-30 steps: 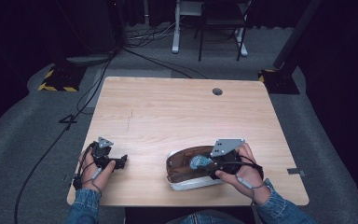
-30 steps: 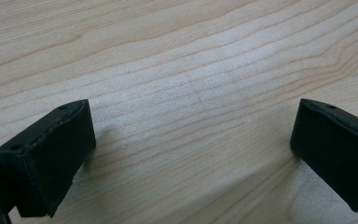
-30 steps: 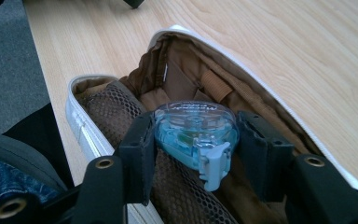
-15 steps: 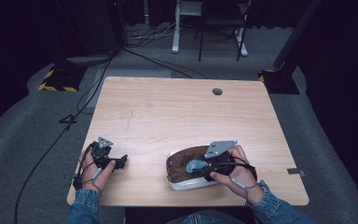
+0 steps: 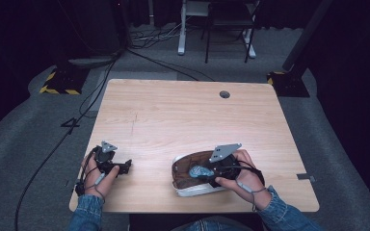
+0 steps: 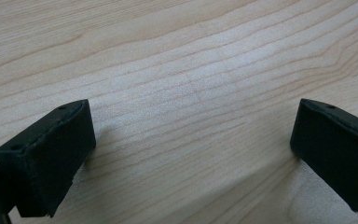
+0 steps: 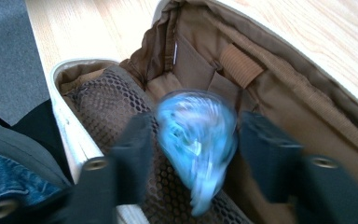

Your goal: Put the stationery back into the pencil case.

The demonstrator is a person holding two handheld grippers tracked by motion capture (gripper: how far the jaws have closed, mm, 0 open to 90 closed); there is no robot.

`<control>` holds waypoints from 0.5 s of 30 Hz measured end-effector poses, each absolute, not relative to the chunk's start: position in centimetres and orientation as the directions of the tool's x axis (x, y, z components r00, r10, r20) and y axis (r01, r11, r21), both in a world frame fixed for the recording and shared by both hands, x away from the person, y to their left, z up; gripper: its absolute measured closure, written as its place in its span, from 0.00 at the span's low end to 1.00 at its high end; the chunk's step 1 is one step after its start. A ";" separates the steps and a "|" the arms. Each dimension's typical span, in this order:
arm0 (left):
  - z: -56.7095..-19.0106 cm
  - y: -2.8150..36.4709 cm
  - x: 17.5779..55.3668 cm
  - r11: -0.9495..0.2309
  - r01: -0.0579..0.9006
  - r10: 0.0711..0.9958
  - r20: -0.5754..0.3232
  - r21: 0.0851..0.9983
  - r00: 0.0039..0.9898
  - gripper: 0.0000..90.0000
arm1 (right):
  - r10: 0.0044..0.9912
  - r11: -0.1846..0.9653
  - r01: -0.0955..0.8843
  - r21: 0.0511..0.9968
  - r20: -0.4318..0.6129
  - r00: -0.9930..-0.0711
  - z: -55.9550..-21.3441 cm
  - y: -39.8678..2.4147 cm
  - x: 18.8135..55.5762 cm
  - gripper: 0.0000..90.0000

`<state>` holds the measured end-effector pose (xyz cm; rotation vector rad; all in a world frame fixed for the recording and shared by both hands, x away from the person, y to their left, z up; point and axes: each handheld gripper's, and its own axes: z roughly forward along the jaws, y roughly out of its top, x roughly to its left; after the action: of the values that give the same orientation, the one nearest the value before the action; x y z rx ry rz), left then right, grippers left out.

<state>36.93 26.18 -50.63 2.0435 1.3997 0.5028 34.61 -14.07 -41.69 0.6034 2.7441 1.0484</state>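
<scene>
I see the wooden table [image 5: 173, 115] taking up the middle of the high view, pale and grained, with a small round hole [image 5: 224, 94] near its far edge, right of centre. Around it runs grey carpet [image 5: 24, 144], with cables [image 5: 77, 115] trailing down the left side of the frame.

Next in size is the open case [image 5: 183, 185], a white-edged pouch with brown lining, lying in the lower middle of the high view close to the table's near edge. In the right gripper view its brown mesh pocket [image 7: 112, 107] sits at centre left and its tan inner wall [image 7: 270, 88] crosses the upper right.

My right gripper [image 5: 207, 172] reaches over the case from the lower right. Its jaws have just been opening; in the right gripper view they stand apart with the blue object [image 7: 196, 140] between them, a small gap visible on each side, so the pads do not press on it. The object is blurred, crinkly and light blue, over the case's interior.

My left gripper [image 5: 125, 166] rests at the lower left of the high view, well apart from the case. Its jaws are spread wide over bare wood.
</scene>
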 end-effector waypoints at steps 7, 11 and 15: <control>-50.6 26.2 36.9 -0.260 0.698 0.928 -0.028 0.667 0.372 0.00 | 0.428 0.650 0.307 0.695 -0.001 -0.904 -40.7 -14.7 34.5 0.40; -50.6 26.2 37.0 -0.260 0.698 0.928 -0.028 0.667 0.372 0.00 | 0.437 0.631 0.304 0.714 -0.003 -0.899 -39.8 -15.3 34.5 0.40; -50.6 26.2 37.0 -0.264 0.698 0.927 -0.025 0.666 0.375 0.00 | 0.458 0.609 0.304 0.732 -0.011 -0.889 -39.0 -16.3 34.7 0.40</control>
<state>37.01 26.22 -50.63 2.0473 1.3945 0.5028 34.68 -16.32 -38.96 0.6321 2.6366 1.1448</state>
